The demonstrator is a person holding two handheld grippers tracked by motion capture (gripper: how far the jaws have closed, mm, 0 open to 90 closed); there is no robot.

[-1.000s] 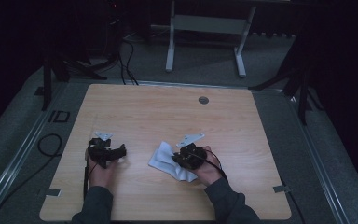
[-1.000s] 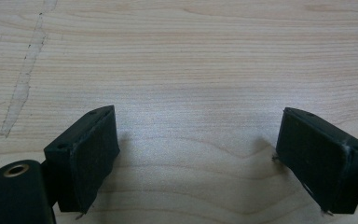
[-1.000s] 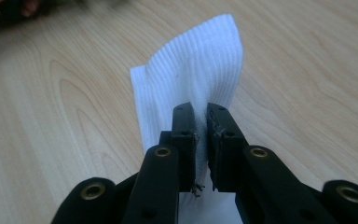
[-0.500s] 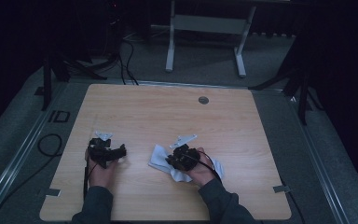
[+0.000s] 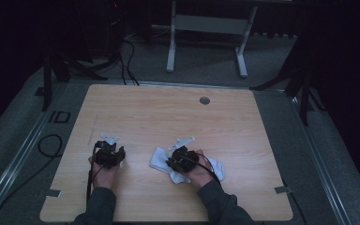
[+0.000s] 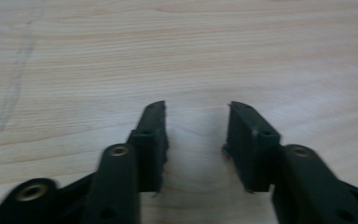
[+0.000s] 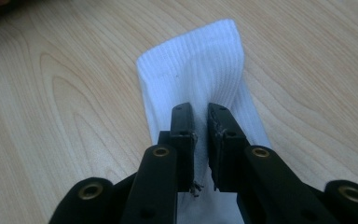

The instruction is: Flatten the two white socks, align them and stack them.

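Right tool (image 7: 199, 140): jaws nearly together, clenched on a raised fold of the white sock (image 7: 193, 65). Ribbed cuff end runs away from the jaws, flat on the wooden surface (image 7: 56, 93). The bite looks thin, just a pinch of knit between the pads.

Left tool (image 6: 196, 140): jaws have just been closing, now part way in, nothing between them, bare wood under the gap. Released, holding nothing. In the high view it sits to the left of the sock (image 5: 161, 158), apart from it.

High view: sock lies near the front edge of the surface (image 5: 168, 112), spread to both sides of the right tool (image 5: 182, 158), partly under the right hand (image 5: 199, 169).

Risks, as judged:
- Thin pinch may slip off if the right tool lifts or pulls fast; ribbed knit stretches, then springs free.
- A drag with most of the sock flat on the wood would bunch or twist it.
- Left tool, narrowing on air, may arrive too closed to take the cuff; would push cloth away.
- Right hand resting on the cloth could pin it against the pull.
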